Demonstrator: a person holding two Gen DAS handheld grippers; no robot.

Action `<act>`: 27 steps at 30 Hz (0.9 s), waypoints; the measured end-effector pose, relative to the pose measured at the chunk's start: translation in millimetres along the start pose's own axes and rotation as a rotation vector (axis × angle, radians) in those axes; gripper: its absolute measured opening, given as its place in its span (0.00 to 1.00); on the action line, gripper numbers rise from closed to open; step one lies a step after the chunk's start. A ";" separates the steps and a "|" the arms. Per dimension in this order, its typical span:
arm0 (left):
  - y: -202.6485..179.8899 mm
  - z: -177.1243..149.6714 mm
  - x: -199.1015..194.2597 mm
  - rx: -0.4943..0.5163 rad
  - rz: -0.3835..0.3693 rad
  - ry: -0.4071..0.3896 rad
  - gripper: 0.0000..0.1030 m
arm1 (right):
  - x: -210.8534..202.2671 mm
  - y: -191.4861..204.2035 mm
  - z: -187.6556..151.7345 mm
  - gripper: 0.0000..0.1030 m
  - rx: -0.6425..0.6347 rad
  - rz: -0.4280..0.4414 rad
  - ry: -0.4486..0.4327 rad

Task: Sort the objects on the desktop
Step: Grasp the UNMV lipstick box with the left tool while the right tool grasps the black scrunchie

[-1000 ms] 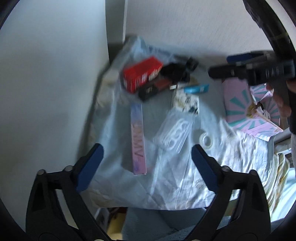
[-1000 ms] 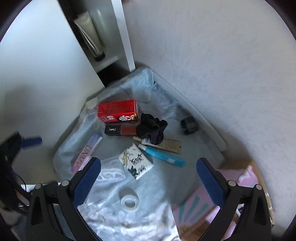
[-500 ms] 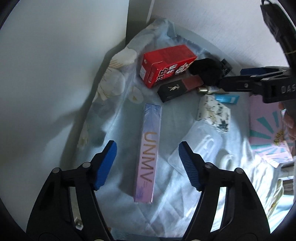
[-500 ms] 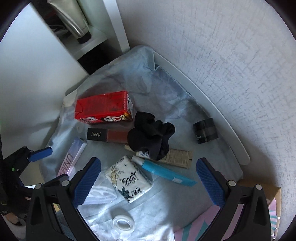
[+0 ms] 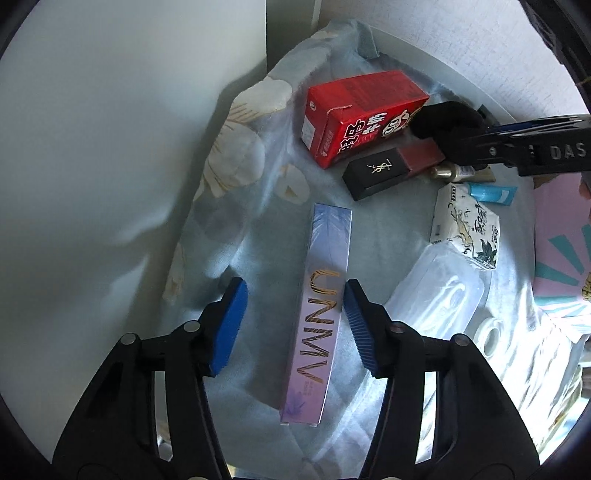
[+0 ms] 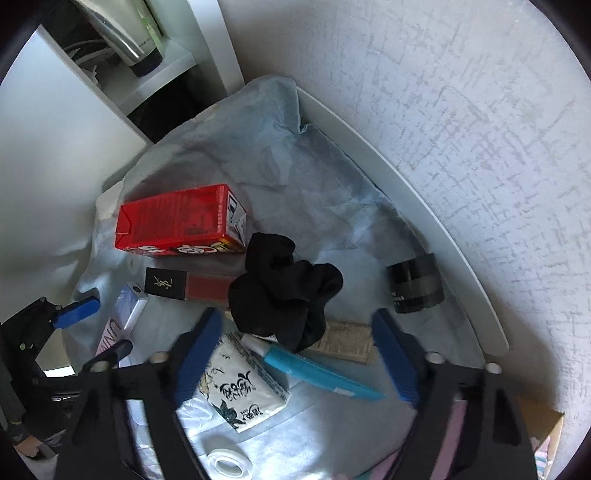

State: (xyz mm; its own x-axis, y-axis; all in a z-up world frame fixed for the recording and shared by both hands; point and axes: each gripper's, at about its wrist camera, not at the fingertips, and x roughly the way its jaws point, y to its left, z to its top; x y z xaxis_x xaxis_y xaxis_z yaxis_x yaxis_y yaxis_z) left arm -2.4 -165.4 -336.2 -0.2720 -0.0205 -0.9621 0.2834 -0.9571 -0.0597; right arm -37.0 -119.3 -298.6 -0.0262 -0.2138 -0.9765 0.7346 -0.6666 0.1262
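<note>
Directly between the spread fingers of the left gripper [image 5: 291,325] lies the long lilac UNMV box [image 5: 320,310], flat on the pale blue floral cloth [image 5: 236,206]; the right blue pad is touching or just beside the box's edge, the left pad stands apart from it, and nothing is clamped. Just right of that gripper sits a clear plastic case [image 5: 439,295], with a roll of tape [image 5: 489,330] beside it. Farther ahead are the patterned tissue pack [image 5: 467,225], the black-and-red YSL lipstick box [image 5: 391,170], and beyond it the red drink carton [image 5: 362,114] lying on its side.

The right gripper [image 6: 295,354] hangs wide open above the cloth, holding nothing. Between its fingers lie the tissue pack and a blue tube [image 6: 317,373]; just ahead the black scrunchie [image 6: 284,291] rests over the tube's cap and a beige tube [image 6: 347,341]. Farther right a dark jar [image 6: 415,284] sits near the white tray rim [image 6: 424,221]. Farthest off, a silver tube [image 6: 122,33] stands on a shelf.
</note>
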 end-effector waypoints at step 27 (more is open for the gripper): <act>-14.5 -20.9 -42.0 0.074 -0.012 -0.031 0.20 | -26.0 0.5 -7.0 0.13 0.125 0.042 -0.058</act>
State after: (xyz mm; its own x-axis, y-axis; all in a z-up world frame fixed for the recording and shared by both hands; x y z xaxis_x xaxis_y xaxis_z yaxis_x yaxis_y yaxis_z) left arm 24.1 -144.6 -300.5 -0.3033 -0.0164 -0.9528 0.2114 -0.9761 -0.0505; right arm -31.2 -109.1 -274.4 -0.0393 -0.2822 -0.9585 0.6457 -0.7392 0.1912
